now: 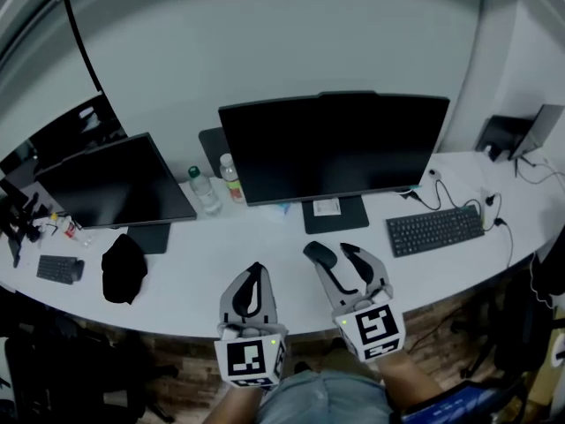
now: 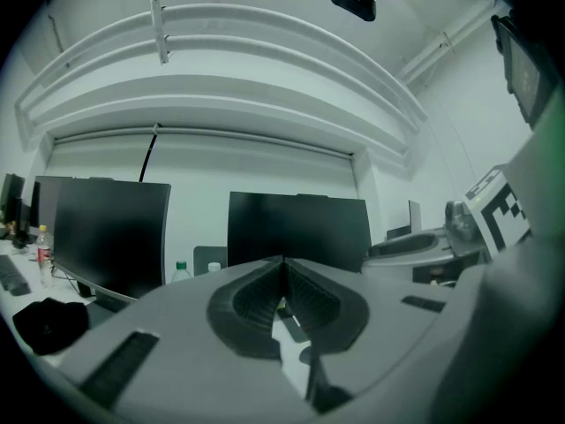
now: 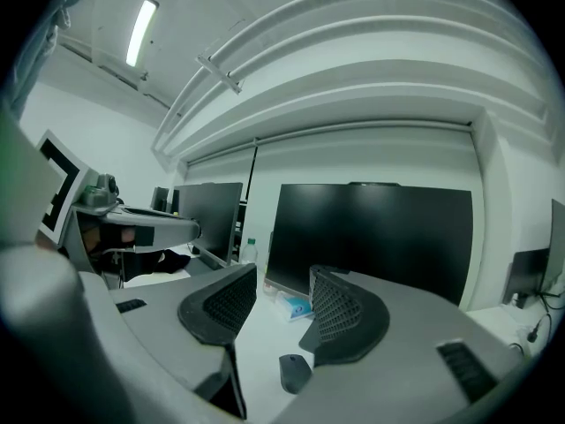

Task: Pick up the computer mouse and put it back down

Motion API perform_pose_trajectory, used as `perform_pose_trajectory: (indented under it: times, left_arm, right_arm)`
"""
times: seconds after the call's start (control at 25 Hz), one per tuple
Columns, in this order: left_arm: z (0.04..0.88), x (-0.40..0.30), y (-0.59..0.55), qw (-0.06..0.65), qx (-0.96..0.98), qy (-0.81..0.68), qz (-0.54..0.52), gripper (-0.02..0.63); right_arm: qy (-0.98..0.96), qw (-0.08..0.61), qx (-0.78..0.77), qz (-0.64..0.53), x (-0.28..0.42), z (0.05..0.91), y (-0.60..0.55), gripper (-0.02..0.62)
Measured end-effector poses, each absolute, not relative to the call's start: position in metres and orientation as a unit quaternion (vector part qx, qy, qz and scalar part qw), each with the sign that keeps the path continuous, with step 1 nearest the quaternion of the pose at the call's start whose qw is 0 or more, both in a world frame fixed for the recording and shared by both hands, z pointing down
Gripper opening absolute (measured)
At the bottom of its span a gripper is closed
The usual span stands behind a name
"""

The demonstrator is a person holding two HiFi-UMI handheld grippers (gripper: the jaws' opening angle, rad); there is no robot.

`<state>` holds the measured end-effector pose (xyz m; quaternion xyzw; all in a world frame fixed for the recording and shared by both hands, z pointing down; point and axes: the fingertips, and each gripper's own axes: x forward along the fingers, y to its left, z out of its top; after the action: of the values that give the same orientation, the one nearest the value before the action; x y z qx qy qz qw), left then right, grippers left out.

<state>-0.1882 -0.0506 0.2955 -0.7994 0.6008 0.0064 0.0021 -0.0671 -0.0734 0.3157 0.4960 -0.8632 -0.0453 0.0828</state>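
The mouse (image 3: 294, 372) lies on the desk (image 1: 265, 246) just ahead of the open, empty right tongs (image 3: 284, 279), low between them, pointing far, while the closed left tongs (image 2: 283, 263) wait farther left.

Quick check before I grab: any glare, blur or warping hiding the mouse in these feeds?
Head view: dim, fisheye bows the desk; the mouse is a dark but distinct shape. Right gripper view: strong warping, a bright ceiling light but no glare on the mouse below the open right tongs. Left gripper view: the shut left tongs, soft-focused, block the desk.
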Motion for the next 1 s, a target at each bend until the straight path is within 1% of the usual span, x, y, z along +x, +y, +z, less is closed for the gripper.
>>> perform_pose_trajectory:
  times: [0.12,0.44,0.8,1.0]
  left_arm:
    - [0.302,-0.180,-0.060,0.003,-0.800,0.600,-0.004,0.008]
    - [0.315,-0.158,-0.090,-0.027,-0.795,0.605,-0.020,0.008]
    - [0.350,-0.153,-0.118,-0.068,-0.776,0.625,-0.045,0.008]
    - [0.375,-0.151,-0.134,-0.093,-0.764,0.635,-0.066,0.008]
  right_arm:
    - [-0.865,0.085,0.493,-0.040,-0.060,0.317,-0.081,0.206]
    - [-0.878,0.108,0.467,-0.009,-0.047,0.340,-0.114,0.218]
    - [-0.892,0.143,0.427,0.037,-0.047,0.389,-0.145,0.224]
    - [-0.896,0.177,0.404,0.057,-0.052,0.426,-0.159,0.230]
